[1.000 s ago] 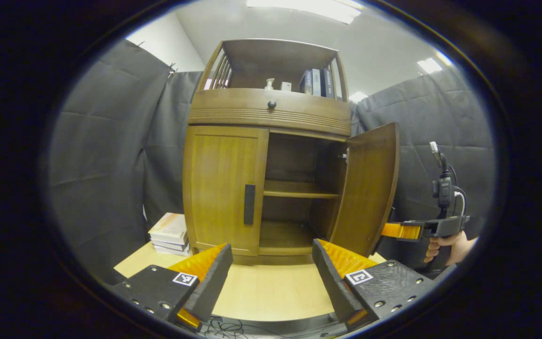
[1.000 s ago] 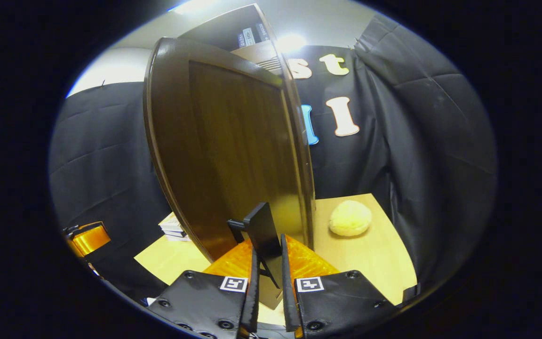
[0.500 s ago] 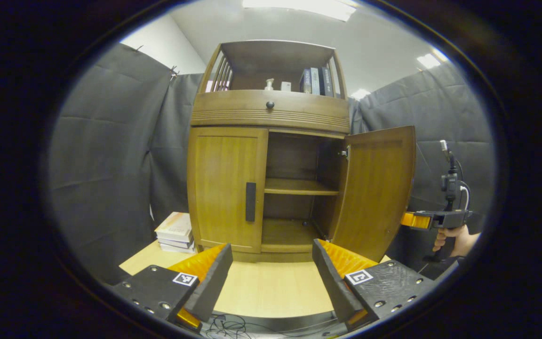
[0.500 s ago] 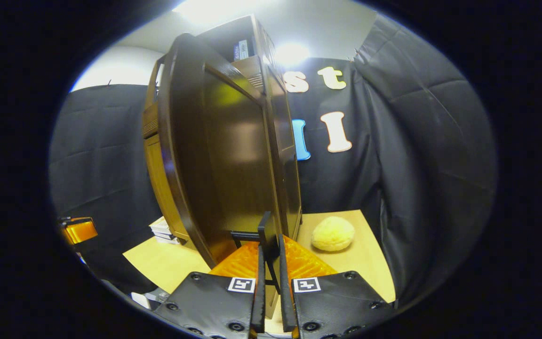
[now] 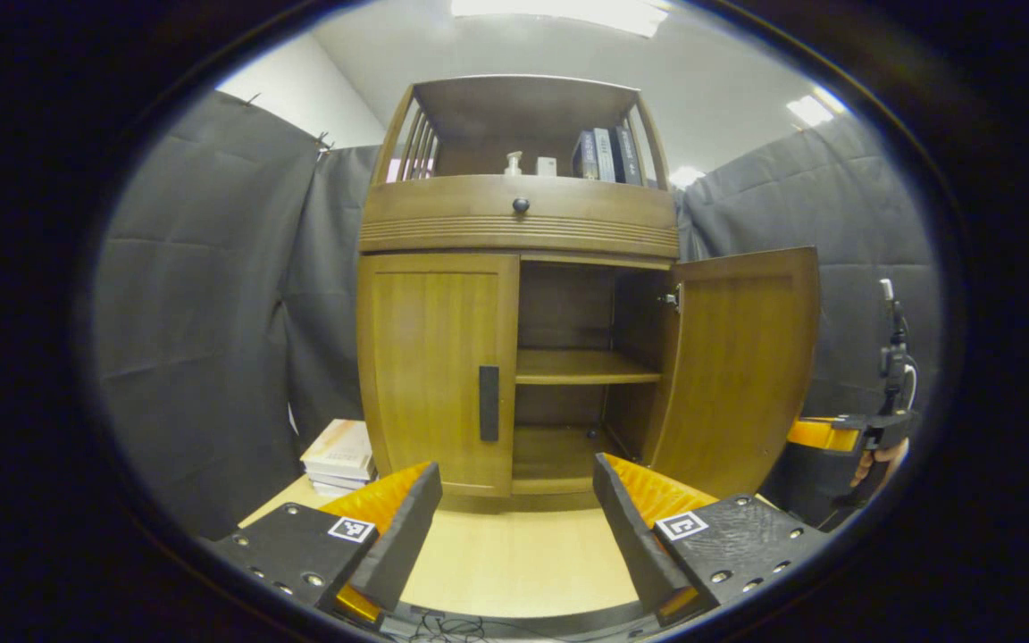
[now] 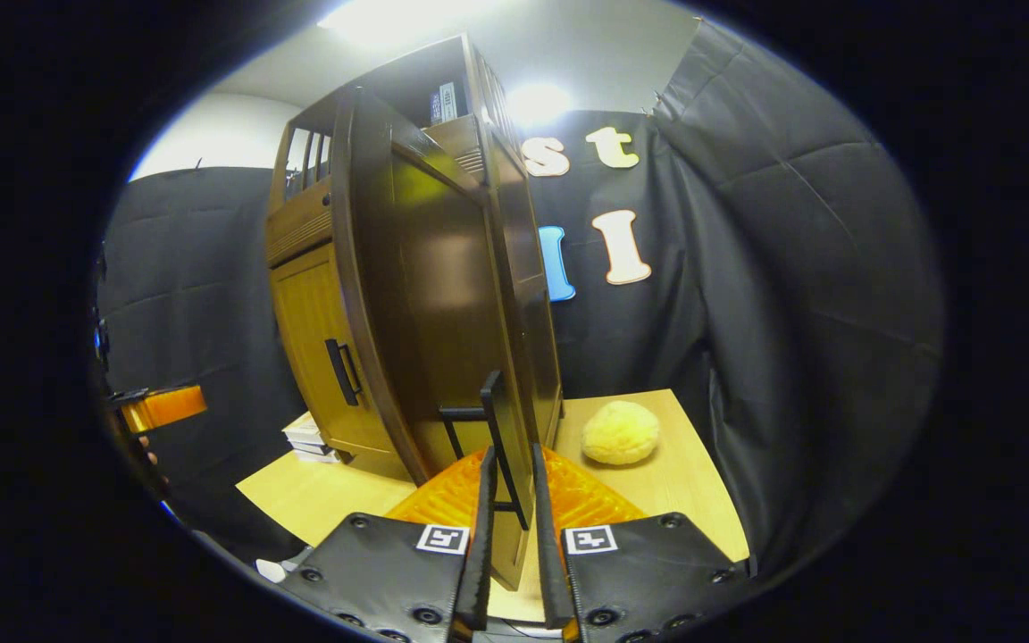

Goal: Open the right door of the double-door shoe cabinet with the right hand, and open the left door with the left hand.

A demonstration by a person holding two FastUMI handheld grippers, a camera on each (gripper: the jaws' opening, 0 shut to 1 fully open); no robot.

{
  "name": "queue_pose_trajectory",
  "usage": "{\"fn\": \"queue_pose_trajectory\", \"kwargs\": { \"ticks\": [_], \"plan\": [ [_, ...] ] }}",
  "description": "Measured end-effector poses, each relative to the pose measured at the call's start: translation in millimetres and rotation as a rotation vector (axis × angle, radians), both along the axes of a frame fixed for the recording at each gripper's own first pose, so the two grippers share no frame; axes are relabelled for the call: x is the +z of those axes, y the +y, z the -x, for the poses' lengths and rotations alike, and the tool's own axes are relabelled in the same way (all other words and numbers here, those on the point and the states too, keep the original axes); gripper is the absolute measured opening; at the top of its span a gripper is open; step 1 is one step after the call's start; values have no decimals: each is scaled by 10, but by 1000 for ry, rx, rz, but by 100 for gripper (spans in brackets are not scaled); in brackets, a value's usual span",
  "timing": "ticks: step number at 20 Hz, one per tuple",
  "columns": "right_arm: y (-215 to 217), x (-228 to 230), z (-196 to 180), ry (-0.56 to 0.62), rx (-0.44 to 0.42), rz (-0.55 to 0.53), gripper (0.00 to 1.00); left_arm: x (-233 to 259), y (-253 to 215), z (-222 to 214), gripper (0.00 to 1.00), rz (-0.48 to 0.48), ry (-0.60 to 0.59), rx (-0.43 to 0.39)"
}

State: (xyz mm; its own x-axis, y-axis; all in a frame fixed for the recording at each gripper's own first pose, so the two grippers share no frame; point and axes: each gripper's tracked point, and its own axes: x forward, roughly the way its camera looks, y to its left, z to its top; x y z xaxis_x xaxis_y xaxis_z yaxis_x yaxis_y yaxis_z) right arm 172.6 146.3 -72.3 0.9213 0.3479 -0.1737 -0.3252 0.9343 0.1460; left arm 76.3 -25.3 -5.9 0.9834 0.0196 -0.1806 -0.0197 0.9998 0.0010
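R gripper clamping door handle, L gripper wide

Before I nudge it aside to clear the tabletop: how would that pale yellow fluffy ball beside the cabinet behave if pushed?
The fluffy ball looks soft and fuzzy, so probably light and squashy. Its rounded shape suggests it may roll across the smooth table, perhaps toward the edge. It seems unlikely to break.

Glossy brown wood shoe cabinet on a smooth pale wood table; matt cloth wall.

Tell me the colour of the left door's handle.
Black, a vertical bar handle on the brown left door; clearest in the left gripper view.
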Motion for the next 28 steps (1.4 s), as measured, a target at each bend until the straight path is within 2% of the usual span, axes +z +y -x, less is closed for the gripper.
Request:
{"fn": "queue_pose_trajectory", "kwargs": {
  "ticks": [1,5,6,7,10,13,19,24,25,26,27,28],
  "plan": [
    [-70,-33,24,-3,-29,7,34,-9,-4,6,99,-3,-8,-7],
    [-316,-109,176,15,-165,0,95,-55,-27,-37,99,-6,-22,-15],
    [-382,-111,213,17,-203,-4,98,-73,-52,-48,99,-3,-23,-19],
    [-436,-86,250,16,-245,-11,92,-71,-50,-44,99,-3,-24,-23],
    [-610,-75,350,11,-379,-16,92,-124,-51,-50,99,-19,-16,-27],
    [-596,-52,505,10,-468,-11,92,-200,-88,-66,99,-19,-9,-43],
    [-430,19,701,10,-585,48,92,-265,-126,-133,99,-22,20,-73],
    [-323,119,765,5,-632,59,92,-277,-100,-171,99,7,49,-80],
    [-302,130,770,7,-638,58,92,-274,-106,-181,93,3,50,-85],
    [-283,138,750,7,-644,56,98,-263,-111,-180,86,-7,50,-89],
    [-264,152,742,6,-650,56,92,-235,-92,-191,79,-25,44,-71],
    [-243,178,722,3,-655,57,93,-227,-98,-230,72,-31,44,-59]
  ]
}}
